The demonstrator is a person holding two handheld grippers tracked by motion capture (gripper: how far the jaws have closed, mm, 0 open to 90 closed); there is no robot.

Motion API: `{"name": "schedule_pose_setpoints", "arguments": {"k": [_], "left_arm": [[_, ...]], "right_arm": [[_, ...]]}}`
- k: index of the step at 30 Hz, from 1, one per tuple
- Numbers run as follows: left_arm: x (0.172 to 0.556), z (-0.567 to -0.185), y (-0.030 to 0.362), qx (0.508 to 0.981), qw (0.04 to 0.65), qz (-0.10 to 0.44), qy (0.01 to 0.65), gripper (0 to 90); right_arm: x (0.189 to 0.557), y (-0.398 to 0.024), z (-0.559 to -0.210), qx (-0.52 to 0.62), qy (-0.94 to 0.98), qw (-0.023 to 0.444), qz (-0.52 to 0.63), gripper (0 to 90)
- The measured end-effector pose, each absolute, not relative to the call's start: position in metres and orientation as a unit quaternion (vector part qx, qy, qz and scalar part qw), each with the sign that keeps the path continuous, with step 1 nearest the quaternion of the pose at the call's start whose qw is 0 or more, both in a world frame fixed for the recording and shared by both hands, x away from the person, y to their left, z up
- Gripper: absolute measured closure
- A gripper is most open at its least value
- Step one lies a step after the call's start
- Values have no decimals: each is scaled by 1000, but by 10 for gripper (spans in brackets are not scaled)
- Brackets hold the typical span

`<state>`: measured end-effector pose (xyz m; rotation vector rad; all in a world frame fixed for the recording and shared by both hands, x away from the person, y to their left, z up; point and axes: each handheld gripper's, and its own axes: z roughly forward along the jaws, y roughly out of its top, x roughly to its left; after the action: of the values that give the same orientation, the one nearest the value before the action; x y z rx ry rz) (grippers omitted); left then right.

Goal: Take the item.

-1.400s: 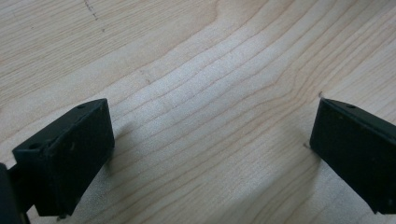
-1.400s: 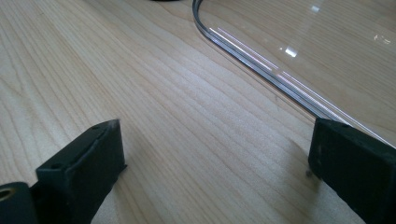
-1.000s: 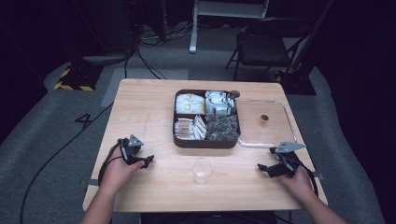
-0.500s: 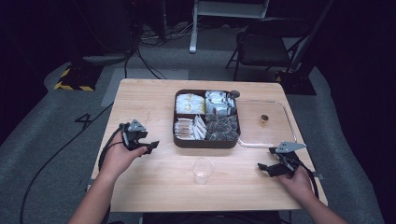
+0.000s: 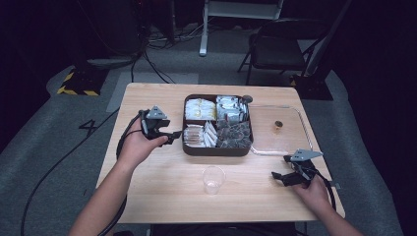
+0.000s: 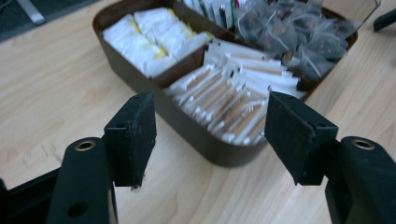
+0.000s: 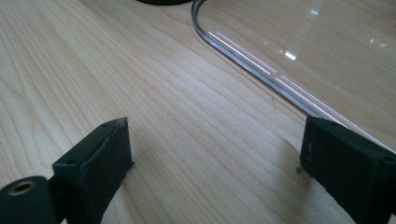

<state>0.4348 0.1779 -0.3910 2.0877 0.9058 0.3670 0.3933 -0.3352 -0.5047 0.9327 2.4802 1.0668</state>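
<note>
A dark brown compartment box stands at the table's middle, filled with white packets, sachets, paper sticks and dark mesh bags. My left gripper hangs raised just left of the box, pointing at it. In the left gripper view its jaws have just closed a little and stand open with nothing between them, above the box's near wall and the paper sticks. My right gripper rests low at the front right, open and empty.
A clear plastic cup stands upright in front of the box. A clear lid with a small dark knob lies right of the box; its rim runs just ahead of my right gripper. A chair stands behind the table.
My left hand has lifted its gripper off the table and carried it up and toward the box. The right hand has stayed where it was.
</note>
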Motion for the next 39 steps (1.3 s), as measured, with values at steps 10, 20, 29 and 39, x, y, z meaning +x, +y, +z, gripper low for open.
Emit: {"name": "schedule_pose_setpoints", "arguments": {"k": [10, 20, 29, 39], "left_arm": [[463, -378, 145, 831, 417, 146, 338, 348], [494, -379, 117, 837, 413, 143, 329, 363], [529, -400, 99, 842, 393, 146, 340, 368], [557, -425, 88, 841, 372, 133, 371, 441]], "right_arm": [[392, -337, -505, 326, 859, 143, 369, 90], [392, -337, -505, 325, 857, 144, 372, 117], [391, -337, -504, 324, 858, 143, 373, 128], [391, -337, -504, 320, 858, 143, 375, 145]]}}
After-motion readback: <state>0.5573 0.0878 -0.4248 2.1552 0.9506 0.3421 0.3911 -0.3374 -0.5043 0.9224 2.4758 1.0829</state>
